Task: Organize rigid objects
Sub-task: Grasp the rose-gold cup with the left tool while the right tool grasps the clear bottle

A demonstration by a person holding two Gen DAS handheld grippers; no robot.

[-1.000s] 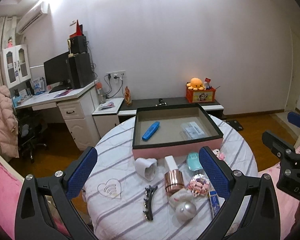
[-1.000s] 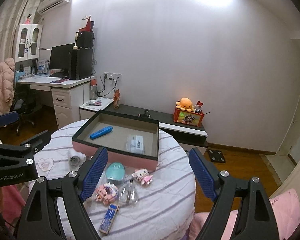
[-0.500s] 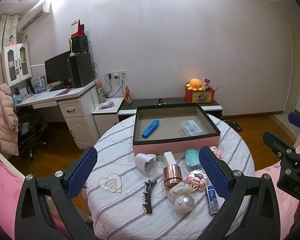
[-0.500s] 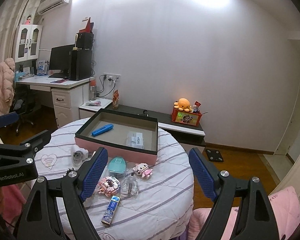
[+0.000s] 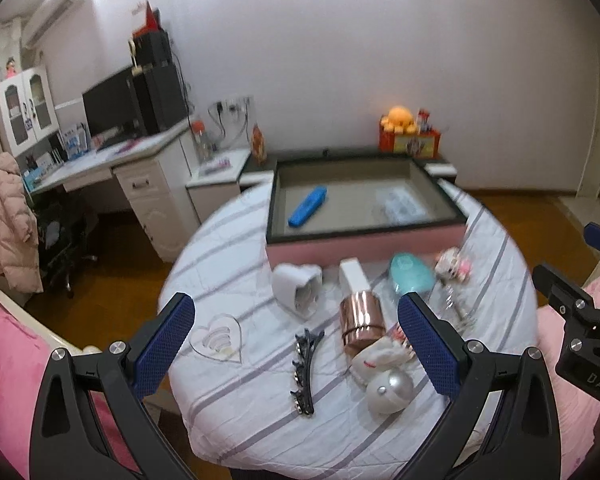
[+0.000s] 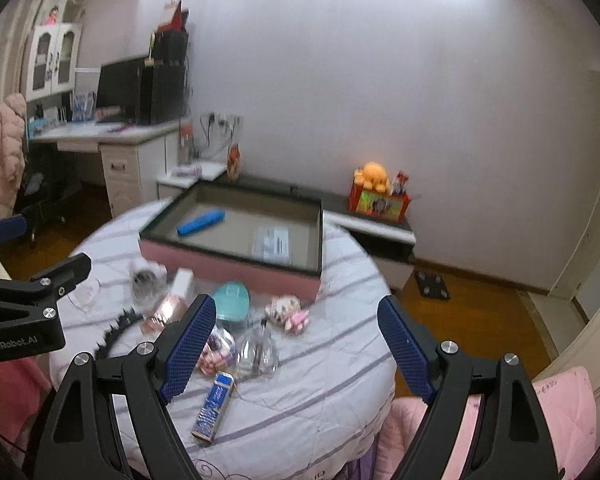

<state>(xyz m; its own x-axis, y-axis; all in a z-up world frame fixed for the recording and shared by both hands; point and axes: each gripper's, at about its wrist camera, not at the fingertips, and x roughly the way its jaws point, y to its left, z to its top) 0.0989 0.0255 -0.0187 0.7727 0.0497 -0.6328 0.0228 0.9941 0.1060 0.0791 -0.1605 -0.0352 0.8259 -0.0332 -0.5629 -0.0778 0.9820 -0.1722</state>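
Note:
A pink box [image 5: 363,246] [image 6: 236,266] sits at the far side of the round table and holds a blue stapler [image 5: 307,211] [image 6: 200,222] and a clear packet [image 5: 400,203]. In front of it lie a white heart-shaped holder [image 5: 298,292], a rose-gold cylinder [image 5: 359,320], a teal case [image 5: 411,278] [image 6: 231,303], a black hair clip [image 5: 304,372], a silver ball [image 5: 389,390], a cat figurine [image 6: 288,313], a glass bottle [image 6: 260,350] and a blue stick [image 6: 214,406]. My left gripper [image 5: 296,344] and right gripper [image 6: 296,350] are open and empty above the table's near edge.
The table has a striped cloth [image 5: 260,412]. A clear heart dish [image 5: 218,338] lies at its left. A white desk with a monitor [image 5: 112,108] stands at the left, a low cabinet with an orange plush [image 6: 373,176] behind. Pink bedding [image 5: 4,360] lies by the near edge.
Both grippers have moved forward and down toward the table; the objects look larger and nearer. Both stay open. Nothing on the table has moved.

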